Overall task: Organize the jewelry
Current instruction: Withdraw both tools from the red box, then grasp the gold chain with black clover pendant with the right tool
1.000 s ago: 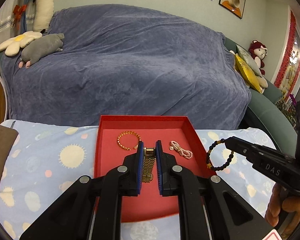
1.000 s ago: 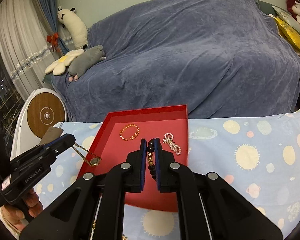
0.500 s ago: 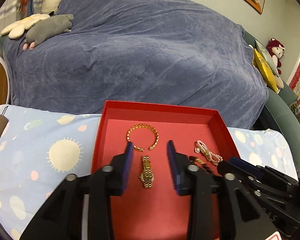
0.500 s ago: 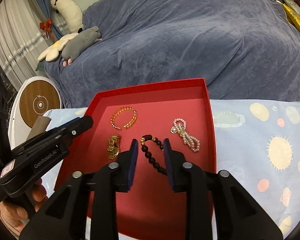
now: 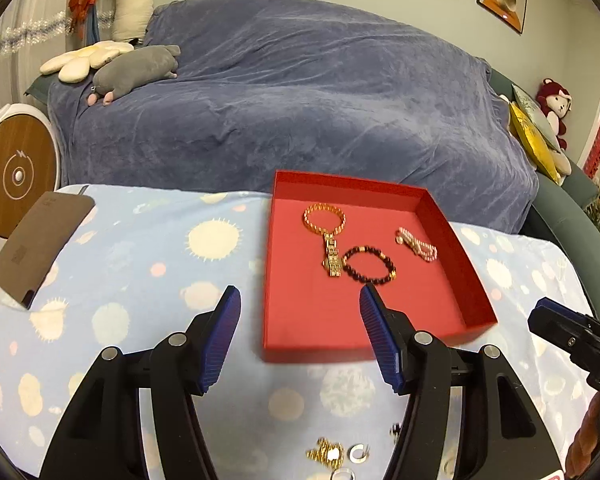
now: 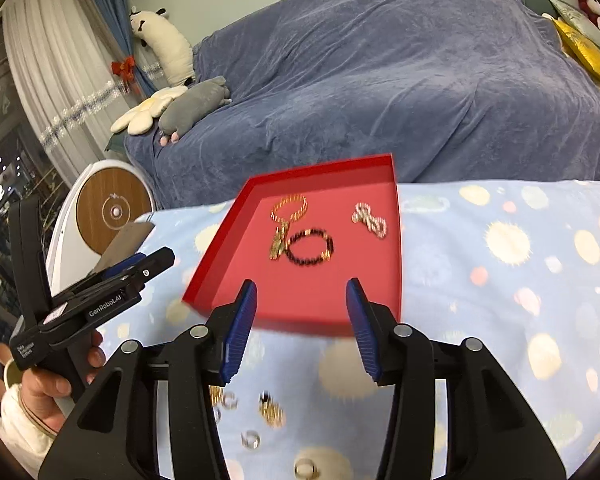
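Observation:
A red tray point(image 5: 452, 236) point(image 6: 216, 256) lies on the sun-print cloth. In it lie a gold bangle point(image 5: 324, 218) point(image 6: 289, 207), a gold watch point(image 5: 331, 258) point(image 6: 278, 243), a dark bead bracelet point(image 5: 369, 265) point(image 6: 310, 247) and a pearl piece point(image 5: 416, 243) point(image 6: 370, 218). My left gripper point(image 5: 300, 324) is open and empty, pulled back over the tray's near left corner. My right gripper point(image 6: 302, 316) is open and empty above the tray's near edge. Small rings and gold pieces point(image 5: 334, 454) point(image 6: 272, 410) lie on the cloth below the grippers.
A blue-covered sofa point(image 5: 300, 92) with plush toys point(image 5: 140, 66) stands behind the table. A brown card point(image 5: 40, 240) lies at the table's left edge. A round white and wood device point(image 6: 112, 210) stands at the left. The right gripper's tip shows in the left wrist view point(image 5: 568, 330).
Both grippers opened, left the watch and the bead bracelet in the tray, then pulled back and up. The jaws are wider now than half a second ago.

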{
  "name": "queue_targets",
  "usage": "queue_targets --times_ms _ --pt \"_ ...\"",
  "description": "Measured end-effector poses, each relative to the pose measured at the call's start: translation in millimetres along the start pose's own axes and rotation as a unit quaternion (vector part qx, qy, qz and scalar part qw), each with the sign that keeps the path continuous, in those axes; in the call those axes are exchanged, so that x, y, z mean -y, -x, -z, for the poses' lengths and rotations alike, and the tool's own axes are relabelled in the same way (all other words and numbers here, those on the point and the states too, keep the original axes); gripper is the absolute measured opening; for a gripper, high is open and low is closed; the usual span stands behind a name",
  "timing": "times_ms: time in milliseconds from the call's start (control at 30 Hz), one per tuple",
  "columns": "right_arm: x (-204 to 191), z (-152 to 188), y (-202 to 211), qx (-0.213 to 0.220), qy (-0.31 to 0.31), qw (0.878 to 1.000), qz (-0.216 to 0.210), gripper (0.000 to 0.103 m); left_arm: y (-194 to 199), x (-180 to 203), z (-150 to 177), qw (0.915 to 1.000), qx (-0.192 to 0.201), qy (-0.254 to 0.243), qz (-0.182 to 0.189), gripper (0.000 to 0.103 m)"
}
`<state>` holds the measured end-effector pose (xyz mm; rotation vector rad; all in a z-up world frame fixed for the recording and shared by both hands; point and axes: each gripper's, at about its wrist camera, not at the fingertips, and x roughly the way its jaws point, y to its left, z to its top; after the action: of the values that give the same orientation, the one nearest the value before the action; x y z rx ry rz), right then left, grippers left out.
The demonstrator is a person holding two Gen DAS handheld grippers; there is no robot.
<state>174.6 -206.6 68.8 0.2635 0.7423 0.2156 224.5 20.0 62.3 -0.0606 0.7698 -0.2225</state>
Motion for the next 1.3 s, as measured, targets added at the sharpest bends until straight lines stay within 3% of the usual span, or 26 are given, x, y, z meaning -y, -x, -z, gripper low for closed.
queue_targets --times_ms 267,467,900,1133,1300 --pt "-8.6 61.8 20.7 -0.031 -0.013 0.999 0.000 0.045 41.9 -2.6 62.1 0.9997 -0.011 -0.001 -0.023 0.060" --pt "-27.1 86.2 4.9 -0.059 0.037 0.998 0.011 0.045 37.0 -5.4 89.5 0.9990 -0.037 -0.016 -0.019 0.060" --pt "-40.6 99.1 -60.9 -0.107 0.059 0.992 0.013 0.042 21.1 -20.0 99.6 0.9977 -0.066 -0.002 -0.014 0.060" --pt "-49.9 100.5 -78.3 -0.102 0.090 0.990 0.030 0.036 21.2 -31.3 100.7 0.9975 -0.069 0.003 -0.014 0.060" --pt "-51.8 101.9 -79.5 -0.093 0.111 0.988 0.052 0.018 18.9 -30.8 103.0 0.9971 -0.075 0.000 -0.010 0.060"
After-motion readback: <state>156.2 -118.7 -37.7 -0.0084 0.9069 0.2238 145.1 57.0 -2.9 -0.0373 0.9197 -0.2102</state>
